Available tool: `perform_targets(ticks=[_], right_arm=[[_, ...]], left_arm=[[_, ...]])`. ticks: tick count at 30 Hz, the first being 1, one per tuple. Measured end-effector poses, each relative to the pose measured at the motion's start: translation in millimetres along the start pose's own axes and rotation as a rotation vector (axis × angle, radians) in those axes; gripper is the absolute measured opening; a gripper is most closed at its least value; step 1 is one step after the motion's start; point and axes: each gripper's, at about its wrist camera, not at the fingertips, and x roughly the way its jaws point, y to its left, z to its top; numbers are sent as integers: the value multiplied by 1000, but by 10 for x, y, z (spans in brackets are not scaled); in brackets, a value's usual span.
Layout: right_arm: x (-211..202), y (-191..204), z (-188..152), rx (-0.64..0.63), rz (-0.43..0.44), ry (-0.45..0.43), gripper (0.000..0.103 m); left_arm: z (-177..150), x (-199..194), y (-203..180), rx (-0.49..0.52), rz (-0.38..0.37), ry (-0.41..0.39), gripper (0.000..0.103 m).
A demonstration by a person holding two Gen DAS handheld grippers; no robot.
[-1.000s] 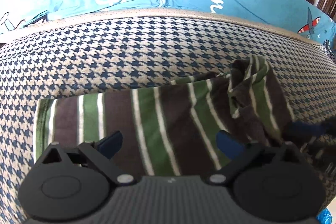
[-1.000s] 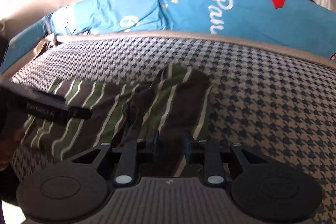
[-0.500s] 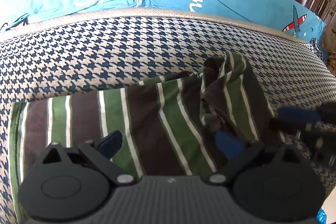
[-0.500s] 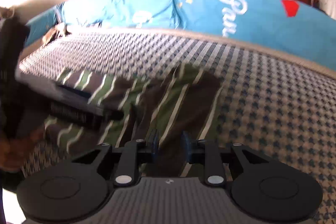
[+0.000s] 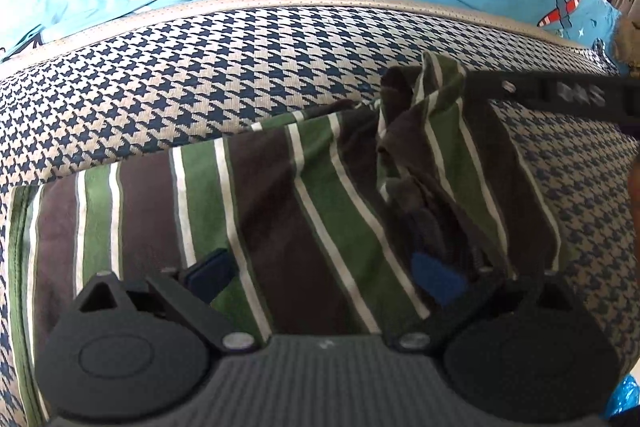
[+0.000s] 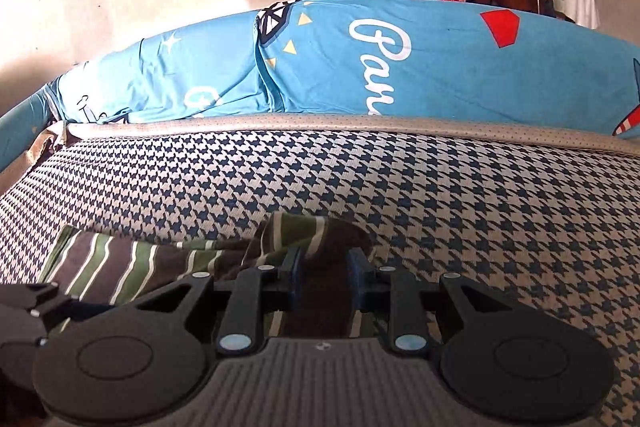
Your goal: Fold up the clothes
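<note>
1. A striped garment (image 5: 280, 211) lies on the houndstooth cushion (image 5: 200, 75), mostly flat, its right end bunched.
2. The right gripper (image 6: 325, 281) pinches that bunched end.
3. The left gripper (image 5: 324, 273) hovers spread wide, holding nothing.
4. Folding looks barely begun.

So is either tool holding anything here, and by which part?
The right tool pinches the striped garment at its bunched right end. The left tool is open over the flat part, holding nothing.
</note>
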Motion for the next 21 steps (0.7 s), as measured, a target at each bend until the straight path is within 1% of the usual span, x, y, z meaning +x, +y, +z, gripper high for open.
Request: perform_targets(ticks=[5,9,12,17,21], right_arm=[[263,71,33,-6,9,27,26],[460,113,10,10,21,67,27],[565,148,-36,14,11,84,27],[607,180,-23,-3,0,87,27],[570,183,-15,-2,-8,79,27]], left_arm=[[-26,-42,21,-2,-15,-2,103],[-56,-121,166,-56,-27,12,102],[-69,-158,271,-84,-31,19,102],[-50,-247,455,-105,-23,2,102],[-83,-278,553,-138,-34,26,102]])
